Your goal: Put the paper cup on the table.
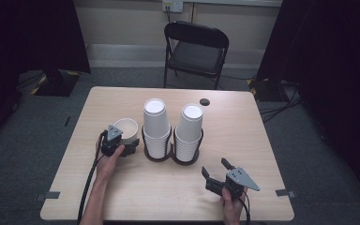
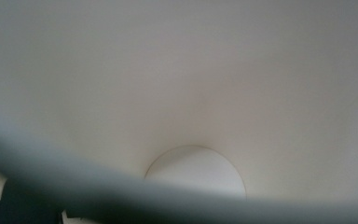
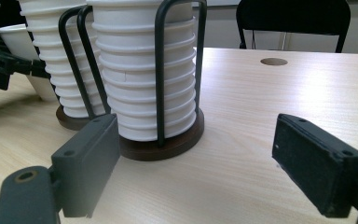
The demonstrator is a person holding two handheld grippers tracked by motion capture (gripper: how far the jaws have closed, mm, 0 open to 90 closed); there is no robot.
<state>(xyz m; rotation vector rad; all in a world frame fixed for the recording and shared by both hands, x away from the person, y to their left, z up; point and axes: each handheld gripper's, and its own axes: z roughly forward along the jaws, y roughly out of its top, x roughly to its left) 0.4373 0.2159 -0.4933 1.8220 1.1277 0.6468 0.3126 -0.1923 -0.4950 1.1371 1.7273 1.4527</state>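
An upright white paper cup (image 1: 127, 127) stands on the table left of two stacks of white cups (image 1: 155, 125) (image 1: 189, 130) held upside down in a dark wire holder (image 1: 171, 157). My left gripper (image 1: 126, 143) is shut on the single cup's near wall. The left gripper view looks down into that cup (image 2: 191, 84) to its round bottom. My right gripper (image 1: 215, 167) rests open near the front right of the table, nothing between its fingers (image 3: 314, 163). It faces the nearer stack (image 3: 144, 70); the single cup (image 3: 23, 42) and the left gripper (image 3: 4, 63) sit at far left.
The light wooden table (image 1: 243, 136) has a dark round hole (image 1: 204, 101) near its far edge. A black folding chair (image 1: 194, 51) stands beyond it. Dark curtains flank both sides. Bare tabletop lies to the right of the holder.
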